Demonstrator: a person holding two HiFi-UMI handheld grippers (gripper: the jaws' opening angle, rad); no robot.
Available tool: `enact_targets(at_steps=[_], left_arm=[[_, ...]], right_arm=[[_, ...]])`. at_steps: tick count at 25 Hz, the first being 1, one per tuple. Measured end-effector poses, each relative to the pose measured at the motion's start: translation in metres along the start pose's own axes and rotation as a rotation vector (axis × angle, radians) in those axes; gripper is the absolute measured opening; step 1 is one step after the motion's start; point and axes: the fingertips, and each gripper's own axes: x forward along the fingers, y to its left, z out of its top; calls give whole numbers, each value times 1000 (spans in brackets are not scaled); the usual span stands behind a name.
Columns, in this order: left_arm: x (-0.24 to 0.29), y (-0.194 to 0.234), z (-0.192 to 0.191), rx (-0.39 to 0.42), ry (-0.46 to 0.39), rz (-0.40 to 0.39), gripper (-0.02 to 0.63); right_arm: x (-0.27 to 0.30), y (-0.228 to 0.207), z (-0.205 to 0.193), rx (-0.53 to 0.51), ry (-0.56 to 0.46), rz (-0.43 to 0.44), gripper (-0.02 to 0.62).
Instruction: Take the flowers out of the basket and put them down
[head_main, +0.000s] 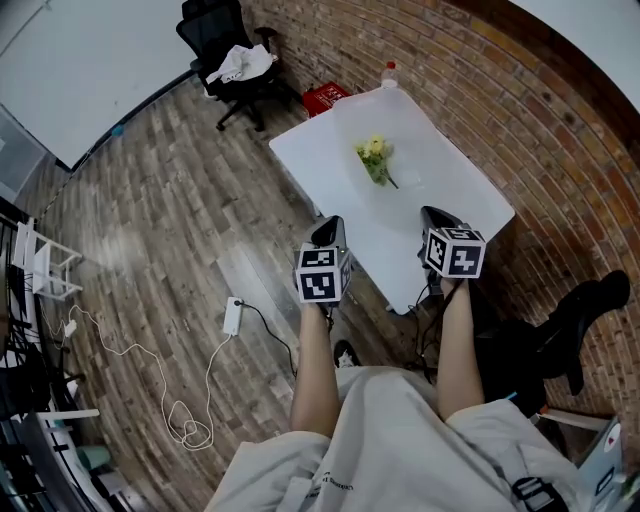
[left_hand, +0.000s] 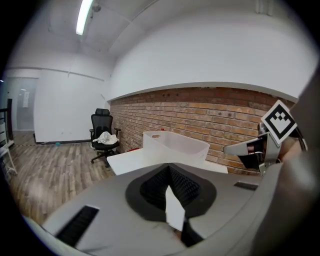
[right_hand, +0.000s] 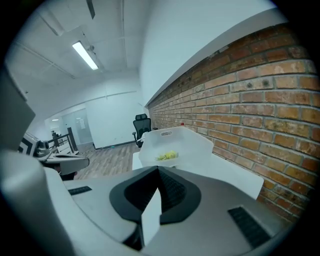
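Beyond right hand-held gripper (head_main: 431, 215): flowers (head_main: 375, 158) in basket (head_main: 425, 125).

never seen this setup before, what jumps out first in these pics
The yellow flowers stand out most, lying in the white basket on the white table beside the brick wall. Nearer the person, the left gripper and the right gripper, each bearing a black-and-white marker cube, point toward the table with jaws shut and empty.
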Motion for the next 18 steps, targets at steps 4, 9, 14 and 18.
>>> enact_targets(at_steps=[4, 9, 14, 18], left_arm=[[4, 30, 4, 10, 3, -9, 25], [9, 58, 2, 43, 44, -19, 25], [16, 69, 8, 28, 30, -19, 25], [27, 64, 10, 39, 33, -54, 25]], right_arm=[[18, 5, 7, 17, -9, -21, 25], [33, 13, 7, 52, -14, -50, 25], [39, 15, 10, 41, -3, -72, 25], [41, 6, 21, 44, -9, -91, 25]])
